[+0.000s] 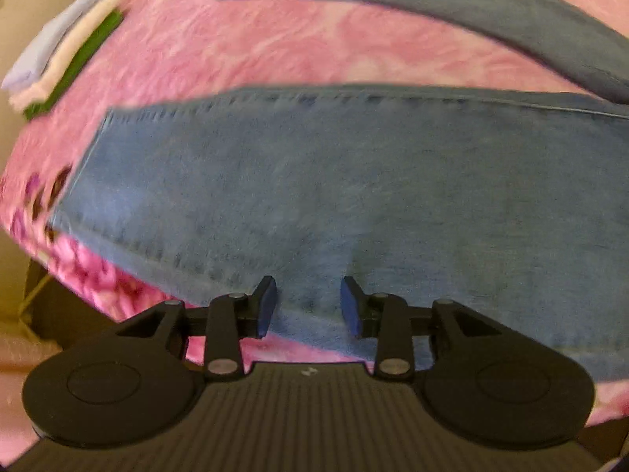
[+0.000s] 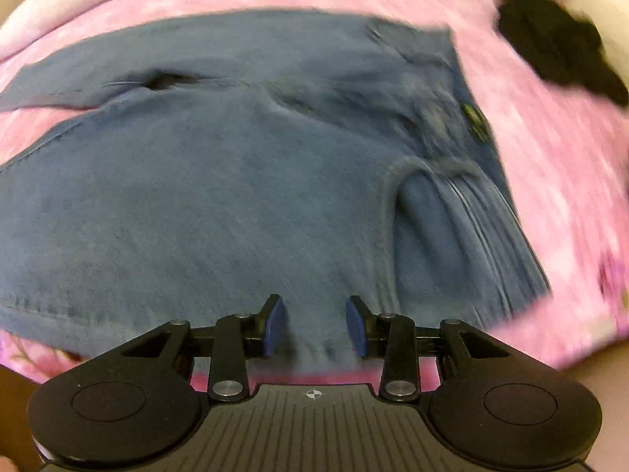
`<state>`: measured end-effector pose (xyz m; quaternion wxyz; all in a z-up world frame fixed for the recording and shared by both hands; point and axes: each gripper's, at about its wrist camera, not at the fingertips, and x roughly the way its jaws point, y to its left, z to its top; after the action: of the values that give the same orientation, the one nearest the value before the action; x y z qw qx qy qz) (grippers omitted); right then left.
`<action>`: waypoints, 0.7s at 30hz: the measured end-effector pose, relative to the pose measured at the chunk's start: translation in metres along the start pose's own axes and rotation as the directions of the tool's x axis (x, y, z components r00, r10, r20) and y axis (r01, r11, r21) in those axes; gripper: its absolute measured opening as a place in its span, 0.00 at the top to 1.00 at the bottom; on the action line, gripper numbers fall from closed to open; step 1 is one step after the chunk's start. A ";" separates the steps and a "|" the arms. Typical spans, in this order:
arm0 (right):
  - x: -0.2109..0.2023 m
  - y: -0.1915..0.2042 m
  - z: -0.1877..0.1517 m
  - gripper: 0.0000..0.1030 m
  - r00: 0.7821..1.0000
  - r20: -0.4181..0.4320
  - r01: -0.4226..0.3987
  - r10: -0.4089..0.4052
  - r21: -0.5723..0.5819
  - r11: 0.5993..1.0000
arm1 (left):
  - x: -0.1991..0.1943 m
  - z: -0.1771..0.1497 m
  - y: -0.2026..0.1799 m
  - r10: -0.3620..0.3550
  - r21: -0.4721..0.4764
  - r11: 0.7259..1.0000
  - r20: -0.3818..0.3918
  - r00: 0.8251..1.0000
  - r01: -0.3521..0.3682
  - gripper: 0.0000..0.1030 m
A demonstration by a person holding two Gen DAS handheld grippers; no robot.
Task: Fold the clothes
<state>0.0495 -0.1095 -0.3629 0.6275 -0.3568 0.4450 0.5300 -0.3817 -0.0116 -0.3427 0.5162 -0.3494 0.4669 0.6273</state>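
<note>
Blue jeans (image 1: 354, 196) lie spread on a pink blanket (image 1: 255, 39). Both grippers — left (image 1: 308, 306) and right (image 2: 316, 324) — hover over the denim, fingers apart, gripping nothing.

Pink blanket (image 1: 298, 39) spread underneath; cream wall (image 1: 23, 8) at far left edge.

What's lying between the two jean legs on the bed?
Only bare pink blanket lies between the near leg of the jeans and the far leg, as the left wrist view shows.
</note>
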 end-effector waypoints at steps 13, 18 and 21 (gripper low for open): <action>-0.037 -0.083 0.031 0.64 0.992 0.119 -0.072 0.047 0.221 0.973 | -0.027 0.054 -0.128 -0.273 0.228 0.937 0.008 0.962 0.265 0.69; -0.024 -0.106 0.058 0.64 0.982 0.171 -0.112 0.079 0.191 0.975 | -0.024 0.079 -0.196 -0.356 0.295 0.893 0.001 0.934 0.340 0.69; -0.001 -0.121 0.073 0.64 0.976 0.179 -0.157 0.126 0.170 0.973 | -0.021 0.095 -0.237 -0.407 0.333 0.861 -0.007 0.914 0.386 0.69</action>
<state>0.1811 -0.0648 -0.3388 0.6532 -0.2189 0.4621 0.5584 -0.1416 0.0786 -0.3461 0.6992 -0.3273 0.4658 0.4323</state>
